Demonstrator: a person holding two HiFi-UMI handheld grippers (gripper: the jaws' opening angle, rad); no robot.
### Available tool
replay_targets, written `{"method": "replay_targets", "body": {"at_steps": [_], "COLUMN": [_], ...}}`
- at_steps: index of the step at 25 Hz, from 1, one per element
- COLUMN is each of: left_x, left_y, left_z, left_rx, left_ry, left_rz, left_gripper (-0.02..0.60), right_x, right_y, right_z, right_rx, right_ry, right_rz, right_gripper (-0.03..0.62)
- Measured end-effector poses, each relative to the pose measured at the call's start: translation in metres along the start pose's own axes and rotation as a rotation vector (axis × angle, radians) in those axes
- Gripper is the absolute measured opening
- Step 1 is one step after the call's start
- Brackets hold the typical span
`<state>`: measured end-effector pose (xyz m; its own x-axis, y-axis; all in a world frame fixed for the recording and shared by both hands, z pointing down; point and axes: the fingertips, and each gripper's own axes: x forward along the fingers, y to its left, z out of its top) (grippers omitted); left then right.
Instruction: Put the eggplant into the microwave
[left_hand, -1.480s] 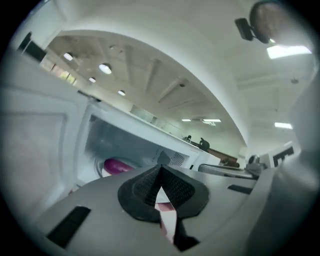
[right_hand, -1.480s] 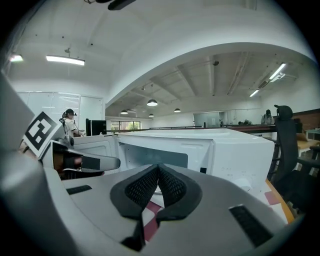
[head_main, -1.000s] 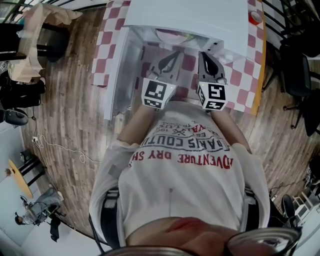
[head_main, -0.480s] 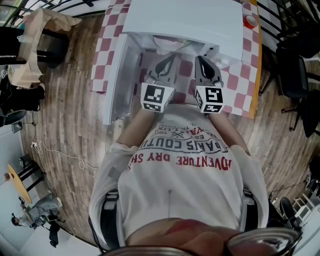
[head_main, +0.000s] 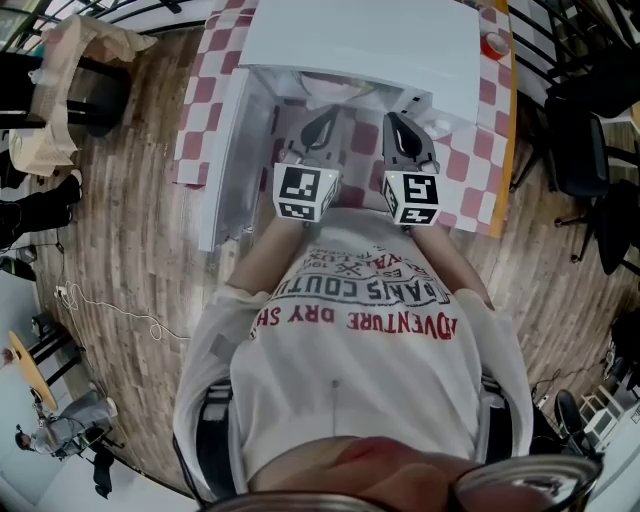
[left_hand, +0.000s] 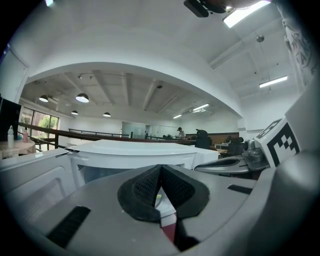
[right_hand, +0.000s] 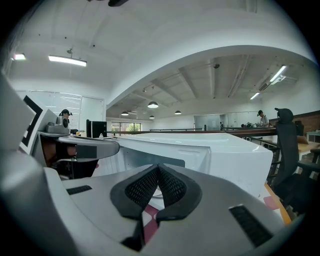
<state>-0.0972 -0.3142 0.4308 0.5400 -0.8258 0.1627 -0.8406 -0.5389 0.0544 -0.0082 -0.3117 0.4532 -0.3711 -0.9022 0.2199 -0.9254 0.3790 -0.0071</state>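
Your left claw (left_hand: 160, 168) was shut, its black pads pressed tip to tip with nothing between them. Your right claw (right_hand: 158, 168) was closed the same way and held nothing either. Both pointed side by side, near each other but apart, at the open front of the microwave (head_main: 365, 45), whose door (head_main: 222, 150) stood swung out on your left. Neither claw touched the microwave. Past the left claw's tips a pale dish (left_hand: 158, 200) showed inside the microwave, with something small on it that was too tiny to name. You could not pick out the eggplant in any view.

Set against the frame a second earlier, both claws were closed as before and kept the same place in front of the opening. Only the whole head view had slid a little to the left and up.

The microwave stood on a counter (head_main: 470, 150) under a red-and-white checked cloth, with a small red-topped thing (head_main: 492, 42) near its far right corner. Around it ran a wood-plank floor (head_main: 130, 210), with a dark chair (head_main: 585, 150) off to your right. The room was a wide hall with ceiling lamps, and a person (left_hand: 180, 132) stood far off
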Motion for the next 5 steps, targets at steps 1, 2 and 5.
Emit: {"method": "replay_targets", "body": {"at_steps": [1,2,5], "left_x": [0.0002,0.0003,0.0005], "left_y": [0.0003,0.0005,0.0012], "left_z": [-0.0006,-0.0014,-0.0032], "left_rx": [-0.004,-0.007,-0.012], "left_ry": [0.001,0.002,0.007], "left_rz": [-0.001,-0.002,-0.004], "left_gripper": [0.023,0.024,0.023], "right_x": [0.0006,0.0011,0.0029], "right_y": [0.0006,0.0012,0.0033], "right_z": [-0.0003,-0.0004,-0.0005], "right_rx": [0.000,-0.001,-0.001], "right_ry": [0.000,0.000,-0.001], "right_rz": [0.001,0.003,0.008], "right_gripper": [0.025,0.025,0.025]}}
